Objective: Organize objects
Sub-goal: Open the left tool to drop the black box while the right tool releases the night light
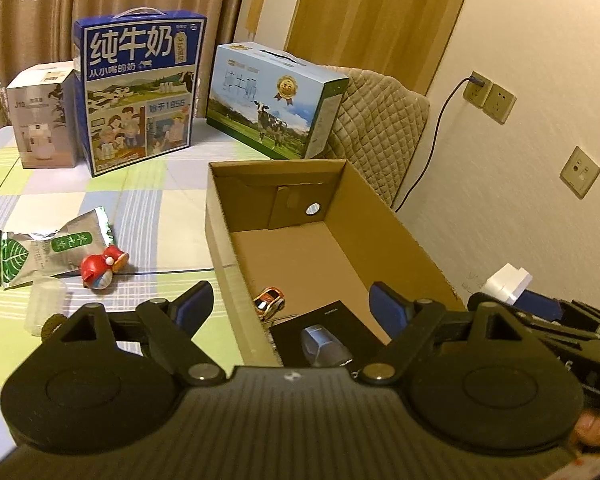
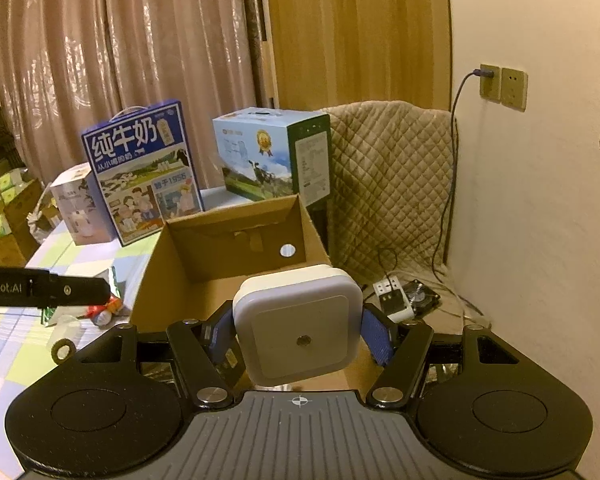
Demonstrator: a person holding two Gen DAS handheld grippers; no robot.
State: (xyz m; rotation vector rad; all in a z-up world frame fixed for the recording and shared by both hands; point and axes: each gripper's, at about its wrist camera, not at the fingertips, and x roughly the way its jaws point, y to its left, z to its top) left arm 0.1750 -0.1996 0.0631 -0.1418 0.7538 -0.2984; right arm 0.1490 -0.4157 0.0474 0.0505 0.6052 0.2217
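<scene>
An open cardboard box stands on the checked tablecloth; it also shows in the right wrist view. Inside it lie a small orange toy car, a black booklet and a grey faceted object. My left gripper is open and empty, straddling the box's near left corner. My right gripper is shut on a white square plug-in light, held above the box's near end; it shows at the right edge of the left wrist view.
On the cloth left of the box lie a silver-green tea packet, a red round toy and a clear cup. Two milk cartons and a white box stand behind. A quilted chair and a power strip are to the right.
</scene>
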